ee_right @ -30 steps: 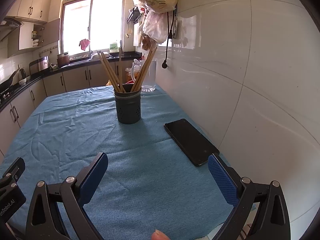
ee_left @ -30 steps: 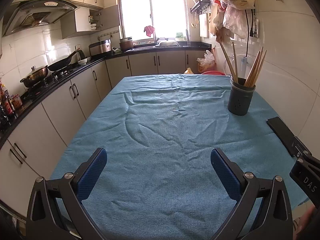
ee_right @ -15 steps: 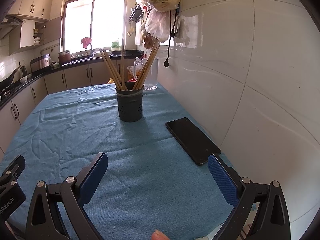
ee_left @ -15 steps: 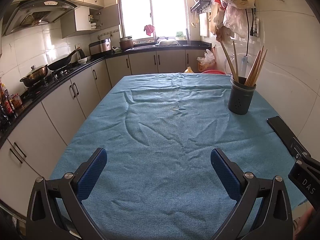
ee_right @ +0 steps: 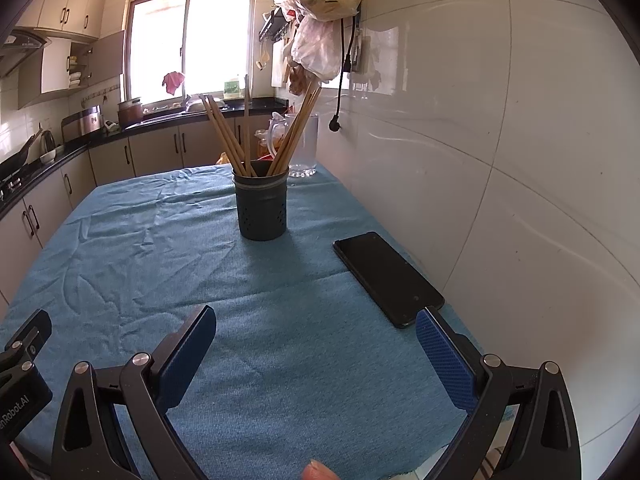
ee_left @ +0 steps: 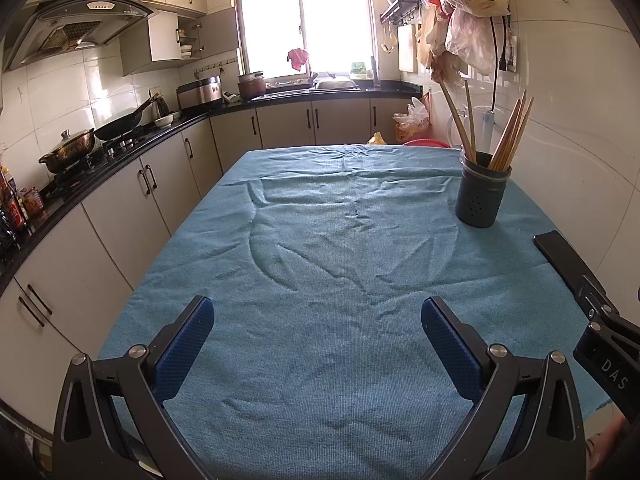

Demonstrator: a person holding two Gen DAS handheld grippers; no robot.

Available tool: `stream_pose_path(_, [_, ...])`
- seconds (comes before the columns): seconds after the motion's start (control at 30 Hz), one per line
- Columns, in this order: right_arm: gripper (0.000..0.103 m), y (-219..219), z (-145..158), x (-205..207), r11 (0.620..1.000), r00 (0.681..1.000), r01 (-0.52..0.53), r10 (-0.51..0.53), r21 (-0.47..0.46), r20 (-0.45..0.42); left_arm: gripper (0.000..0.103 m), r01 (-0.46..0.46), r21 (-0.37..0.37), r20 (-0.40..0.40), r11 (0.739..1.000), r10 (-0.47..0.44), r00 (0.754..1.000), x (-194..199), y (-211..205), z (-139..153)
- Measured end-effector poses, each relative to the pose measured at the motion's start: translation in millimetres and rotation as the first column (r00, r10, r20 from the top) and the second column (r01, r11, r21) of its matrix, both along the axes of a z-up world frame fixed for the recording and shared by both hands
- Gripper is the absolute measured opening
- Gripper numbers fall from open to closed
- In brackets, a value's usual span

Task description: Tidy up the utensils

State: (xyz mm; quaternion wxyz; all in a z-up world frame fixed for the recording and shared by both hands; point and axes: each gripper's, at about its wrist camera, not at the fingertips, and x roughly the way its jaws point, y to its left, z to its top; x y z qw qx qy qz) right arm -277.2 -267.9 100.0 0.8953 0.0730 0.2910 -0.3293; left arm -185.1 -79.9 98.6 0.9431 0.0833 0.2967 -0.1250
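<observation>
A dark perforated utensil holder (ee_left: 481, 194) stands on the blue tablecloth (ee_left: 340, 264) at the far right, with several wooden chopsticks (ee_left: 510, 138) upright in it. It also shows in the right wrist view (ee_right: 262, 206), straight ahead, with the chopsticks (ee_right: 228, 136) fanned out. My left gripper (ee_left: 316, 324) is open and empty, low over the near part of the cloth. My right gripper (ee_right: 316, 328) is open and empty, near the table's front edge, well short of the holder.
A black phone (ee_right: 386, 276) lies flat on the cloth by the white tiled wall (ee_right: 500, 160), just ahead of my right finger. A glass jug (ee_right: 304, 144) stands behind the holder. Kitchen counters (ee_left: 120, 144) run along the left and back.
The right wrist view has shifted slightly, so the holder sits a little further right and closer. The left gripper has barely moved.
</observation>
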Motion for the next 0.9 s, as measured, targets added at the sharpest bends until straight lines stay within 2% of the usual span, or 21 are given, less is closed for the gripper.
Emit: stream_pose_path(0.9, [0.102,1.4,-5.2,1.7,1.000,1.000,-0.012,0.012,0.002,-0.010,0.103,0.001,-0.003,-0.003,1.000,-0.001,1.000,0.2,0.9,-1.2])
